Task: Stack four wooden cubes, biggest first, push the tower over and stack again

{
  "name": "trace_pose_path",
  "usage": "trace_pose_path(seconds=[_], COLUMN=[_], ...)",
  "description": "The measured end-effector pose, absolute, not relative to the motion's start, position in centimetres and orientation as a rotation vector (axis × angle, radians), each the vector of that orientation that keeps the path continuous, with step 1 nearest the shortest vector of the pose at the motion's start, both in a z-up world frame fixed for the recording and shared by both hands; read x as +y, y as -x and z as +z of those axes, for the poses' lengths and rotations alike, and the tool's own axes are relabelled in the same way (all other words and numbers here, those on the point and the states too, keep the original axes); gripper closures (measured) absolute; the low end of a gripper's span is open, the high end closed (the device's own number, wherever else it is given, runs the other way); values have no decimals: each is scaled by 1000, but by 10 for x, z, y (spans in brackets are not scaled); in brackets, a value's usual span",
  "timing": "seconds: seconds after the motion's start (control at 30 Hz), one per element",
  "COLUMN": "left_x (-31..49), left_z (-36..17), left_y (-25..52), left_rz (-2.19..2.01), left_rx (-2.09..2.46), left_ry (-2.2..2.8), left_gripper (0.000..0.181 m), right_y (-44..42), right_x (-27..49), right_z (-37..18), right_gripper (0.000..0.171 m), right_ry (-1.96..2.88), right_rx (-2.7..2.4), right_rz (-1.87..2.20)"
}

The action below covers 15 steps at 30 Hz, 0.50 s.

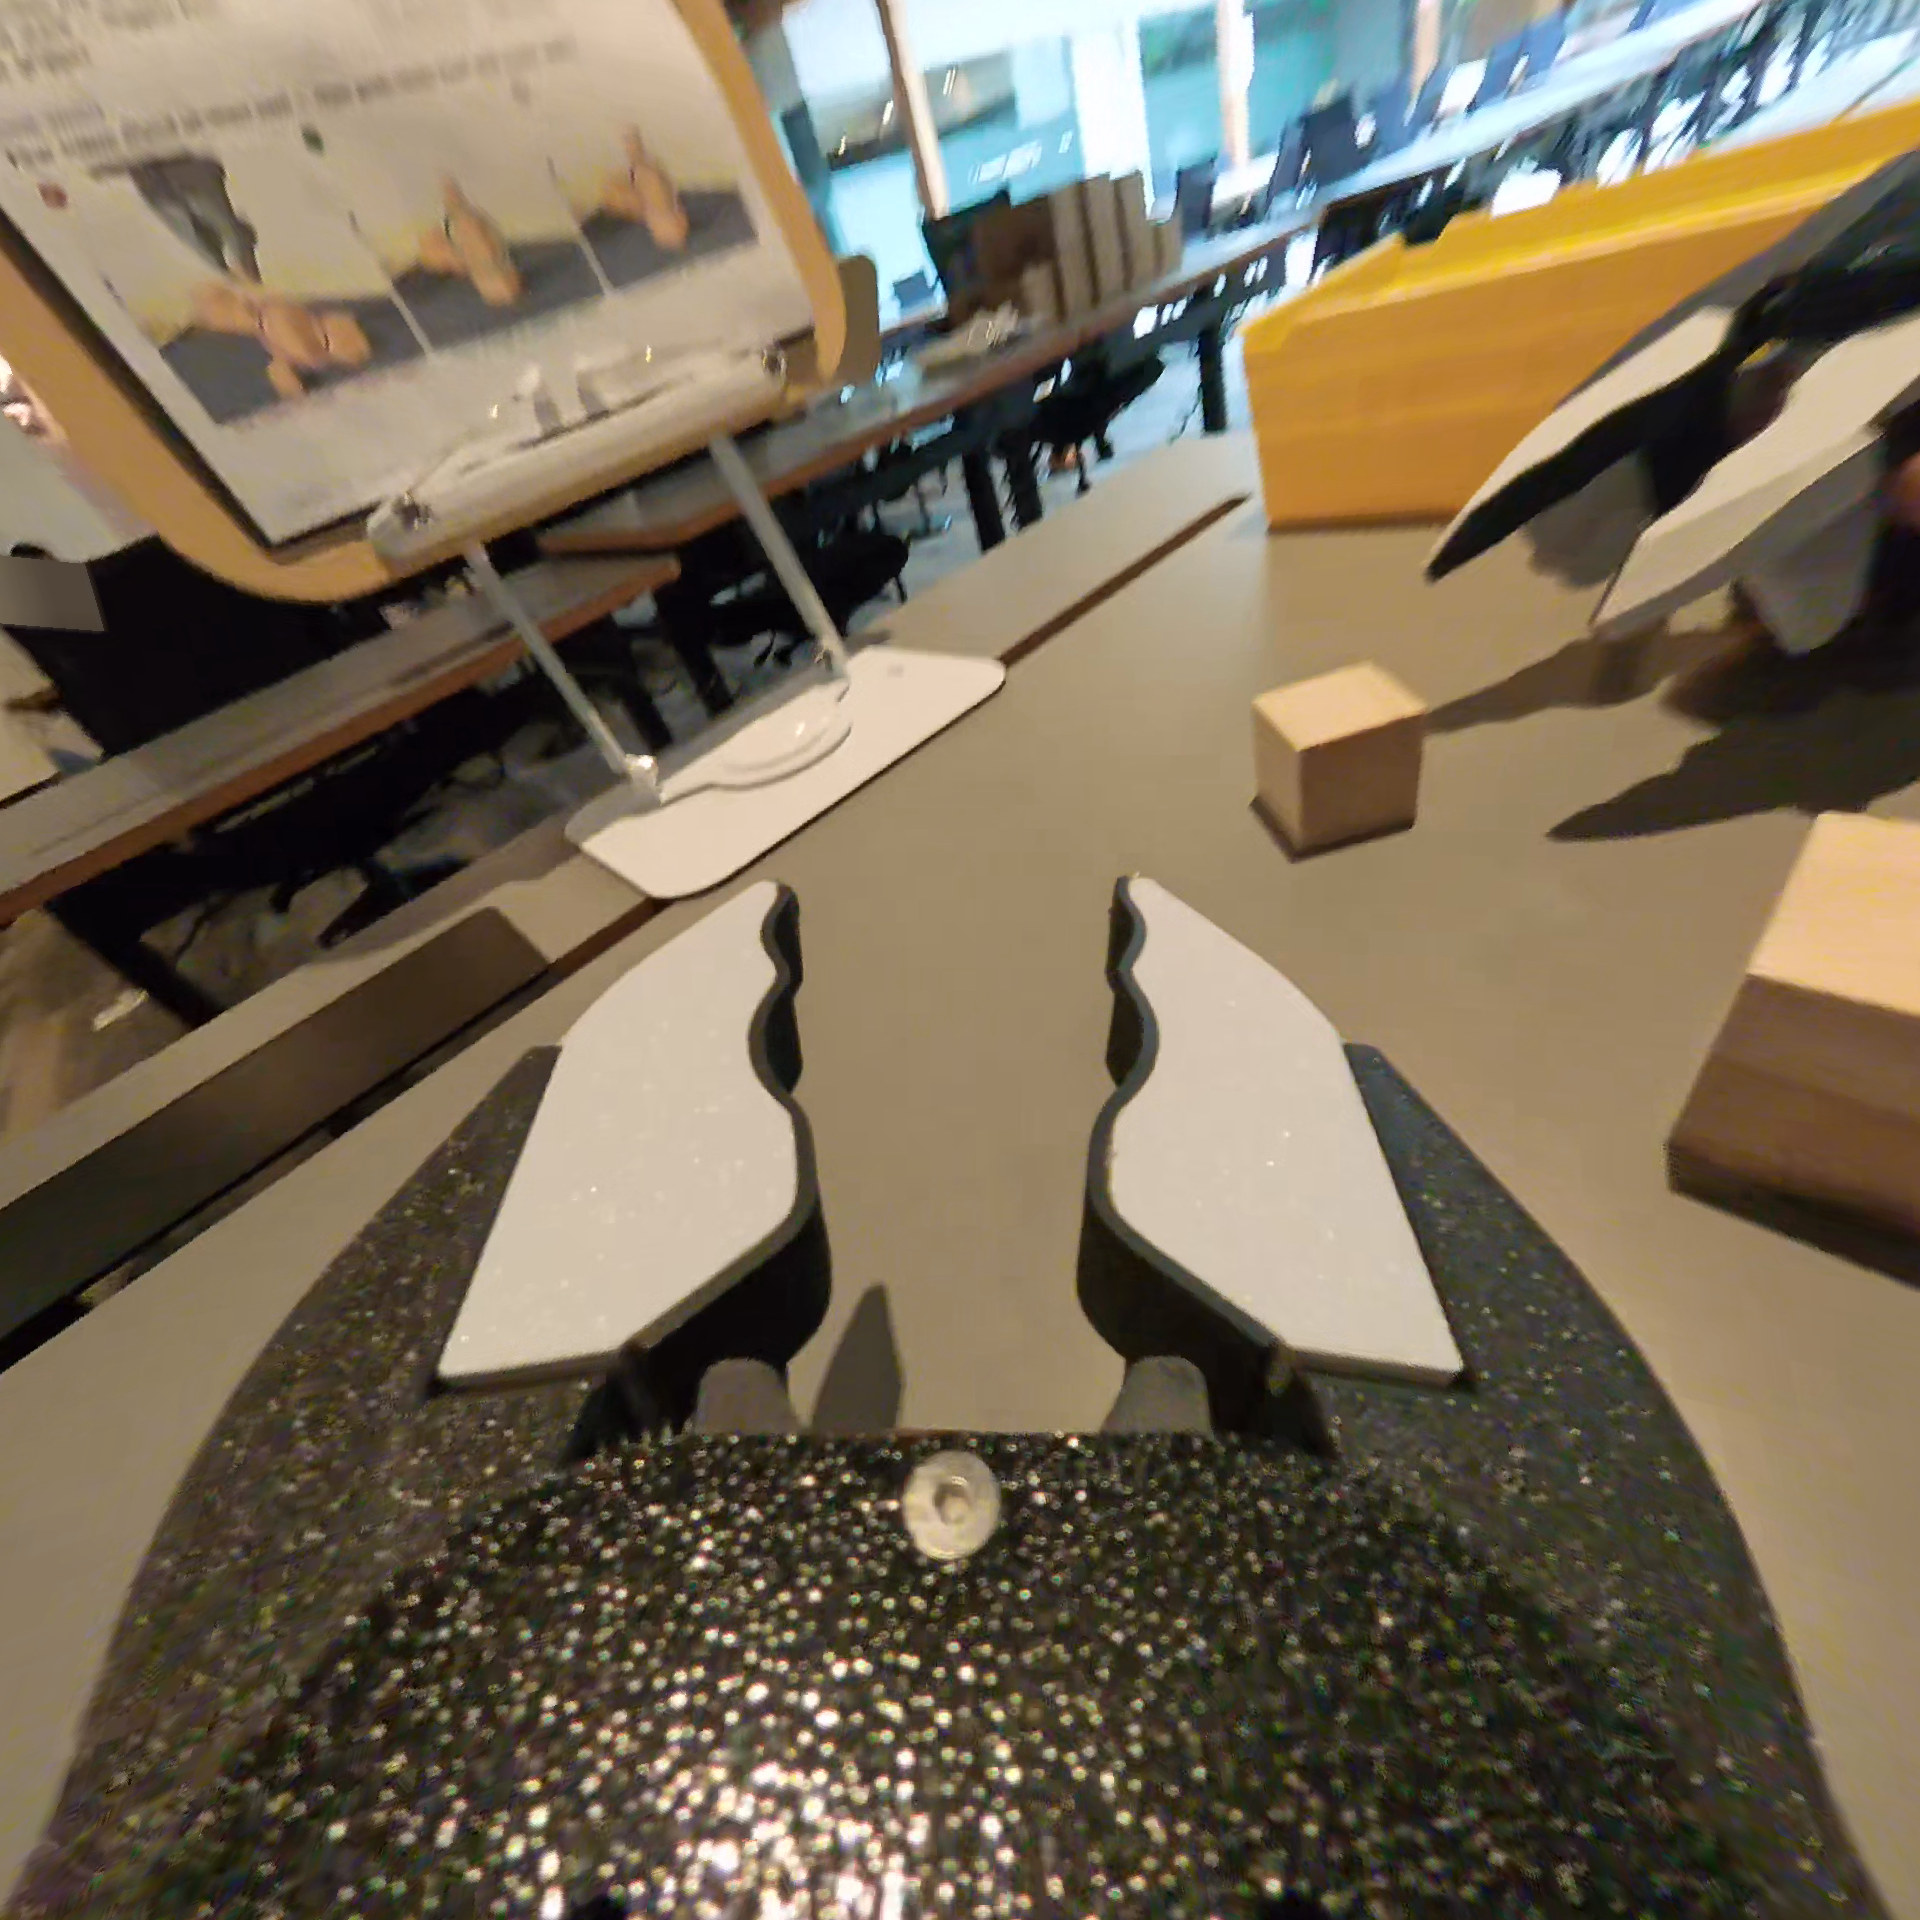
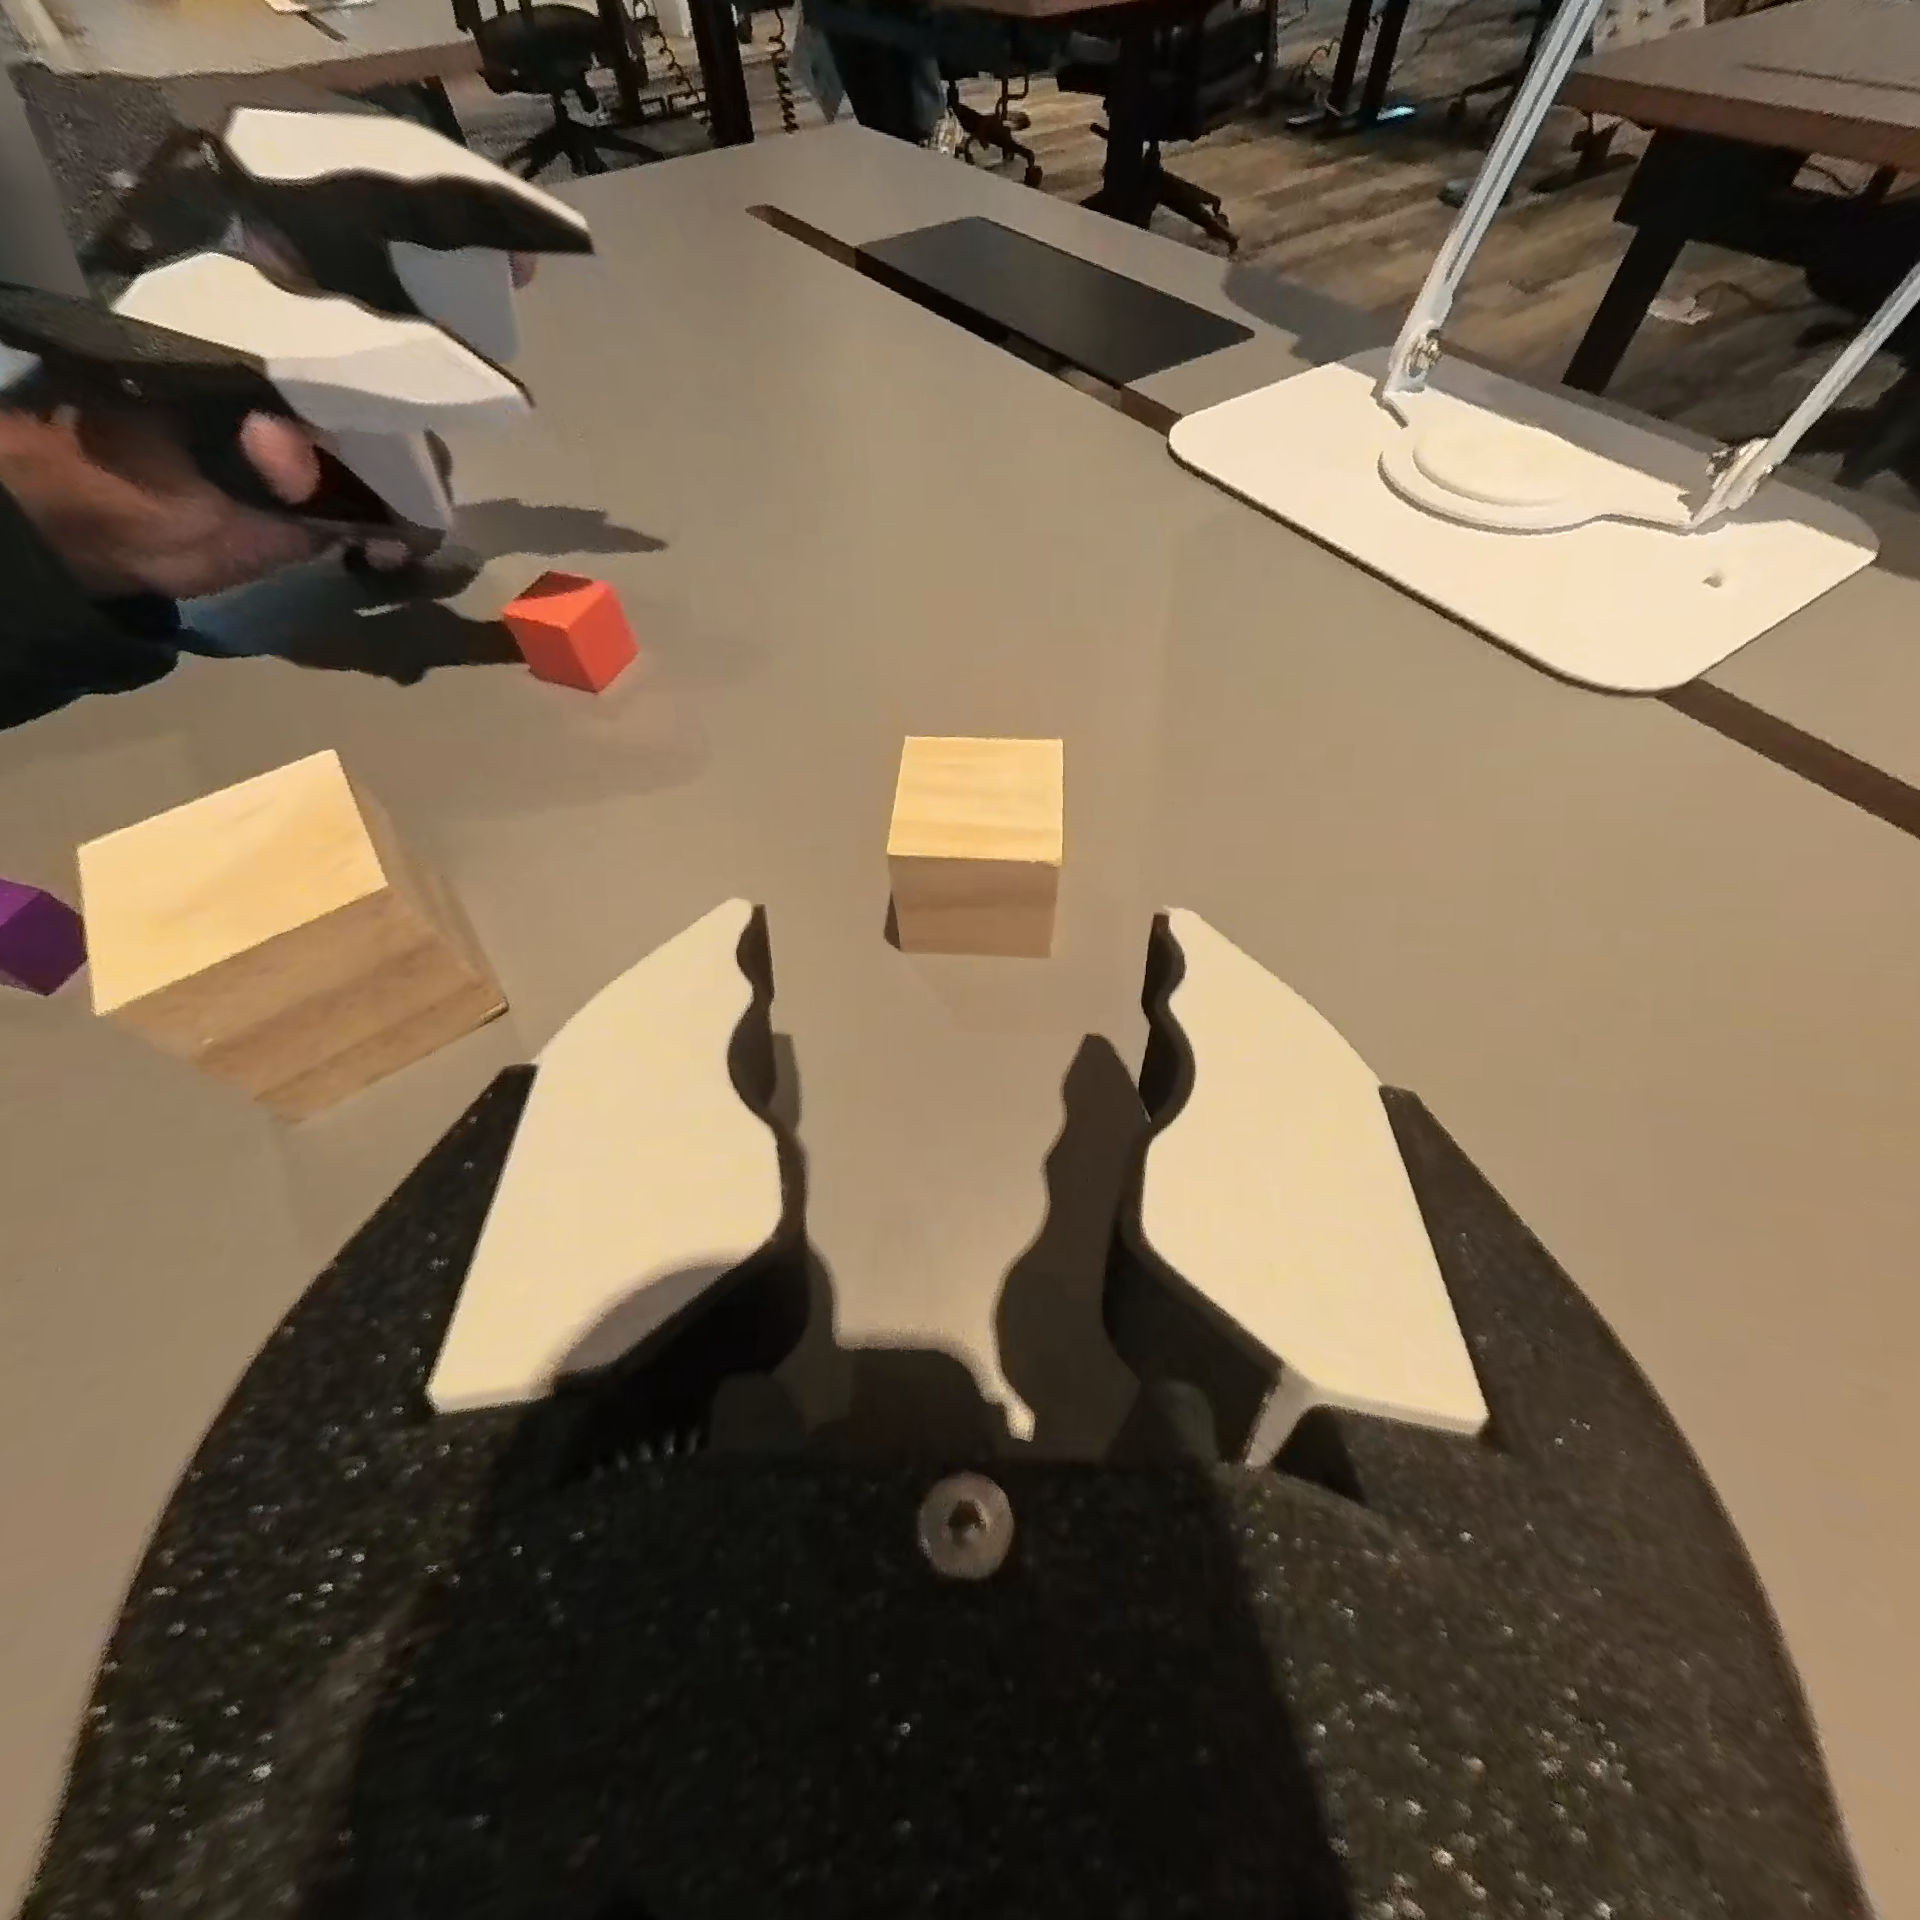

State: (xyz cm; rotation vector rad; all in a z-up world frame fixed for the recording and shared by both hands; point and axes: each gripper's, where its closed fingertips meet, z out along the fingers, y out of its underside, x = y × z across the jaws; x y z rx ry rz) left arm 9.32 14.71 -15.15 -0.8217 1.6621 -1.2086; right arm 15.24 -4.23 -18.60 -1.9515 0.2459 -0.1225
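Four cubes lie apart on the grey table (image 2: 935,582). A medium wooden cube (image 2: 977,842) sits just ahead of my open, empty right gripper (image 2: 956,920), centred on the gap between its fingers. The big wooden cube (image 2: 270,925) is to its left, with a purple cube (image 2: 31,935) at the left edge and a small red cube (image 2: 571,629) farther back. My left gripper (image 1: 954,904) is open and empty over bare table; the medium cube (image 1: 1340,753) and the big cube (image 1: 1829,997) lie to its right. Each gripper shows in the other's view, the left (image 2: 551,317) and the right (image 1: 1517,592).
A white stand base (image 2: 1538,551) with metal rods stands at the back right and carries a picture board (image 1: 395,260). A black panel (image 2: 1049,296) is set into the table behind. A yellow box (image 1: 1455,364) stands at the far end. A hand (image 2: 135,499) holds the left gripper.
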Motion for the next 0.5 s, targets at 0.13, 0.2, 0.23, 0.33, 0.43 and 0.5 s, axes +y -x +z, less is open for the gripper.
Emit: trace_pose_path(seconds=[0.13, 0.2, 0.23, 0.33, 0.43, 0.5], left_x=[142, 143, 144, 149, 153, 154], left_z=[-140, -138, -137, -134, -131, -129], left_y=[-90, -91, -91, -91, -92, -94], left_rz=[-1325, -1352, -1357, -1370, -1390, -1405], left_rx=[1610, 1592, 1582, 1543, 1508, 1492], left_ry=[801, 810, 819, 839, 857, 870], left_gripper=[125, 125, 125, 126, 127, 127], right_y=[-155, -157, -157, -160, -161, -163], right_x=[-40, -38, -38, -34, -29, -25], right_z=[-182, -183, -183, -186, -189, -190], right_gripper=[103, 102, 102, 102, 103, 103], right_ry=[1920, 1923, 1926, 1942, 1961, 1969], right_rx=[256, 269, 275, 289, 301, 315], right_rz=[-119, -116, -115, -106, -72, -49])
